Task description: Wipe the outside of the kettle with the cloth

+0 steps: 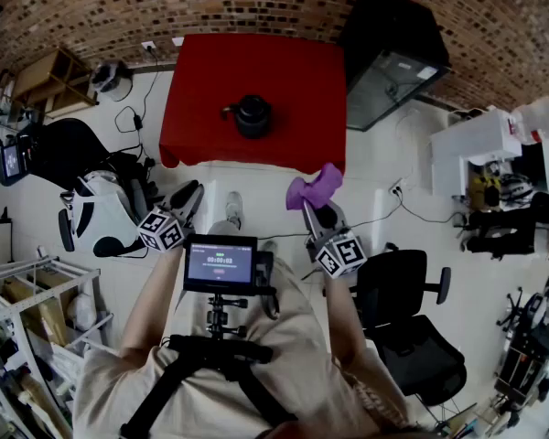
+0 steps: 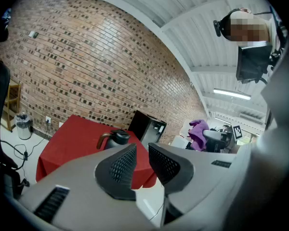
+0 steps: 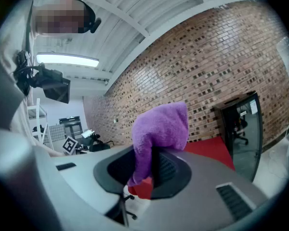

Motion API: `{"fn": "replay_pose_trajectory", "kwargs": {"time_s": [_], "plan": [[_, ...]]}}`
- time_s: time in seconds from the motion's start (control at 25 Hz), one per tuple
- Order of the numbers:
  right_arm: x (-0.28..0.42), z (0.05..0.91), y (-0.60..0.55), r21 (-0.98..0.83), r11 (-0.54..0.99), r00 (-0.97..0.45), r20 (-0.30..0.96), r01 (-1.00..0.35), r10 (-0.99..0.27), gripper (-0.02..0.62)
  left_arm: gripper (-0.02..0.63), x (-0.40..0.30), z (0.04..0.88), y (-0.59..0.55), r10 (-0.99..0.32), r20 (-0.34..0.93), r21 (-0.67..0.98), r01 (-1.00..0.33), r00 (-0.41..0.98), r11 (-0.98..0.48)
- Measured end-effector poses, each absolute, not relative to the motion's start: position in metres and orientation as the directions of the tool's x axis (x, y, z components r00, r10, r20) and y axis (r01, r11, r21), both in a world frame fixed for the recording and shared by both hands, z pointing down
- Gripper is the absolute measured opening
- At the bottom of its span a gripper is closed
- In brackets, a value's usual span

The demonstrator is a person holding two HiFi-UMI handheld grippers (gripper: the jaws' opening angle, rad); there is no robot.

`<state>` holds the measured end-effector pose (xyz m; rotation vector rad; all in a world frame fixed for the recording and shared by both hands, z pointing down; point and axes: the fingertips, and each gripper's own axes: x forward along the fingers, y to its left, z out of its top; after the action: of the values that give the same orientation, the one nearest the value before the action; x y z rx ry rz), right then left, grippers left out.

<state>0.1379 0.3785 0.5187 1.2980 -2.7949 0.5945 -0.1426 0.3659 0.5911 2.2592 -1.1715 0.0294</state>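
A black kettle (image 1: 252, 115) with a brown handle stands upright on the red-clothed table (image 1: 297, 71), well ahead of both grippers. In the left gripper view the kettle (image 2: 116, 138) shows just beyond the jaws. My left gripper (image 1: 189, 196) (image 2: 142, 160) is held off the table over the floor, its jaws a little apart with nothing between them. My right gripper (image 1: 313, 210) (image 3: 151, 170) is shut on a purple cloth (image 1: 315, 187) (image 3: 160, 131), which bunches up above the jaws, short of the table's near edge.
A black cabinet (image 1: 390, 60) stands right of the table against the brick wall. A black office chair (image 1: 410, 311) is at my right and another chair (image 1: 105, 210) at my left. A white bench (image 1: 477, 150), a wooden shelf (image 1: 49, 80) and a wire rack (image 1: 32, 302) line the sides.
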Motion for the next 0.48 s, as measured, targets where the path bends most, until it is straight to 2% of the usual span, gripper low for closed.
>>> {"fn": "replay_pose_trajectory", "kwargs": {"time_s": [0.28, 0.48], "plan": [[0.145, 0.522, 0.388, -0.342, 0.605, -0.682, 0.179, -0.719, -0.71, 0.089, 0.075, -0.146, 0.591, 0.388, -0.768, 0.28, 0.487, -0.774, 0.577, -0.404], [0.126, 0.534, 0.345, -0.337, 0.603, -0.681, 0.2, -0.723, -0.704, 0.089, 0.077, -0.156, 0.607, 0.336, -0.757, 0.301, 0.446, -0.788, 0.579, -0.425]]}}
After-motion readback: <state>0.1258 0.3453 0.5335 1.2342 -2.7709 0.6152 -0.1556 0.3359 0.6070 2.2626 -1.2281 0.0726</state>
